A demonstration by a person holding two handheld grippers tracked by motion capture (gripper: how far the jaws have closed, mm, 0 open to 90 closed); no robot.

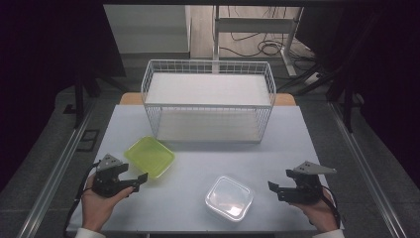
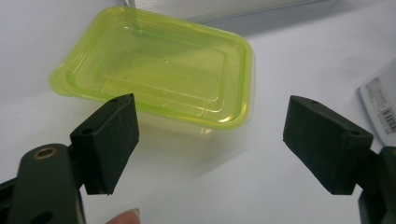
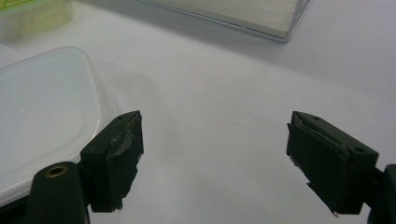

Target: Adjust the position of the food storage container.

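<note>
A yellow-green plastic container [image 1: 149, 156] sits on the table left of centre, close in front of my left gripper [image 1: 139, 181]; it lies just beyond the open jaws of my left gripper [image 2: 212, 149] in the left gripper view, seen large as the green container [image 2: 163, 70]. A clear lidded container [image 1: 229, 198] rests near the front edge, left of my right gripper [image 1: 275, 190]. In the right gripper view my right gripper [image 3: 215, 158] stands open over bare table, the clear container [image 3: 42, 116] beside its left jaw. Both grippers hold nothing.
A white wire basket [image 1: 208, 101] with a white liner stands at the back middle of the white table [image 1: 198, 163]. A person's hands hold both grippers near the front edge. Bare table lies between the two containers and the basket.
</note>
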